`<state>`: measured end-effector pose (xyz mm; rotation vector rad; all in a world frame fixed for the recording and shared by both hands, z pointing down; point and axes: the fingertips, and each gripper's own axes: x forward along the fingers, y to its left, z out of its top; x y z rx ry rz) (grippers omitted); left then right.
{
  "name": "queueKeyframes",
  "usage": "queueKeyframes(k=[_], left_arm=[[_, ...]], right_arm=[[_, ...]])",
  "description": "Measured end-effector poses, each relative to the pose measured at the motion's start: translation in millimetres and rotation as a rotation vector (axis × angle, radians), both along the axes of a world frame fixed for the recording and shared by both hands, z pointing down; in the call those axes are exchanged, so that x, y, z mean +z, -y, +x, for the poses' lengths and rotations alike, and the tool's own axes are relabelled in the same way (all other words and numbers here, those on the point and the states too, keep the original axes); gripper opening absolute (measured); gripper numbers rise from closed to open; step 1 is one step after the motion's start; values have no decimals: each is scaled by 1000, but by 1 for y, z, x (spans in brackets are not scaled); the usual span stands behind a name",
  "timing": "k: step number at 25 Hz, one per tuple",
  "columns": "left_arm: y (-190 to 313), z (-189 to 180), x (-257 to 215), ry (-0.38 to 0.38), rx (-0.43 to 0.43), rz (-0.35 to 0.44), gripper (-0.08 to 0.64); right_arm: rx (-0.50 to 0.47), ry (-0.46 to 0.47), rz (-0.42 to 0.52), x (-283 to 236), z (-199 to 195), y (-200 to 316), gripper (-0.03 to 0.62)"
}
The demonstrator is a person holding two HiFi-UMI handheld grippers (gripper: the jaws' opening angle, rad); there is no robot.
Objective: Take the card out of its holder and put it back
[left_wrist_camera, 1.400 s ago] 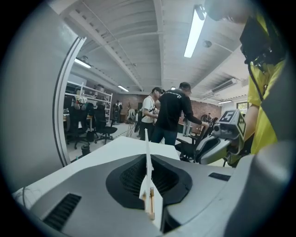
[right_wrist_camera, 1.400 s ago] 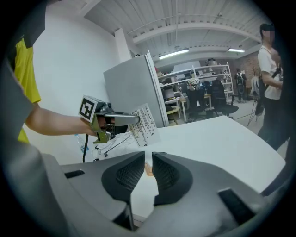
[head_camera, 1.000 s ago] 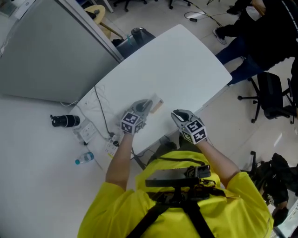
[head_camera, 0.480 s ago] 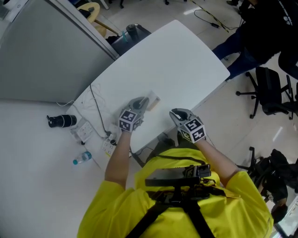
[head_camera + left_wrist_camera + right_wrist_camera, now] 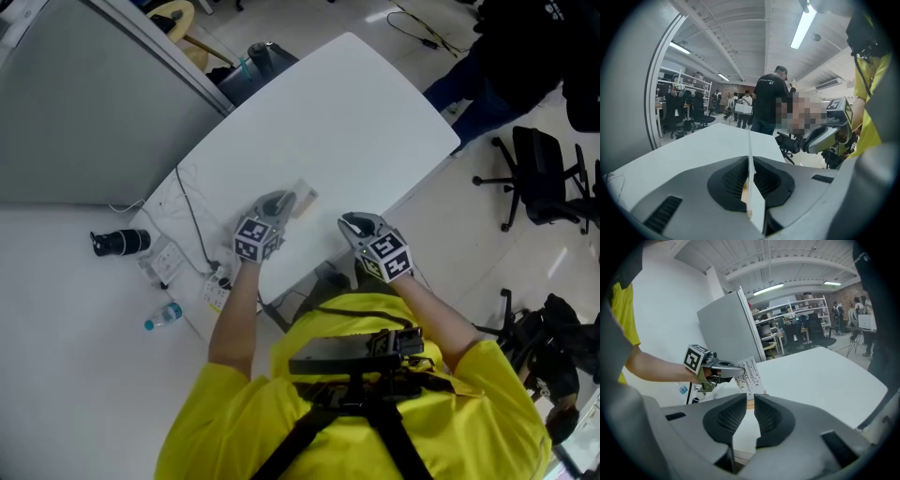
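Hiding card holder (image 5: 308, 198) end: left gripper (image 5: 284, 202).

Yellow short-sleeved shirt (image 5: 469, 412), black chest harness (image 5: 349, 398) with black box (image 5: 352, 349), grey left gripper (image 5: 287, 200) and right gripper (image 5: 346, 222), each with black-and-white marker cube (image 5: 253, 240), dark ribbed pads (image 5: 729, 416).

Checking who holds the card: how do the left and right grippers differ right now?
The left gripper has its jaws shut on the card; the right gripper has them slightly apart, gripping nothing. The left reaches the card; the right sits clear of it. Both are above the white table.
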<state>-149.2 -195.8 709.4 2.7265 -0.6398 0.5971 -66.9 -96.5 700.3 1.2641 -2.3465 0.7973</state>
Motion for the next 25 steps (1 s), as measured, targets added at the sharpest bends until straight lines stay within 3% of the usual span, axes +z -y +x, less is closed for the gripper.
queueKeyframes(k=[12,25], left_arm=[[0,0,-1,8,15,4,16],[6,3,6,-16,-25,15,16]], right_arm=[[3,7,-2,1,3,-4,55],[4,3,-14,5,7,-6,55]])
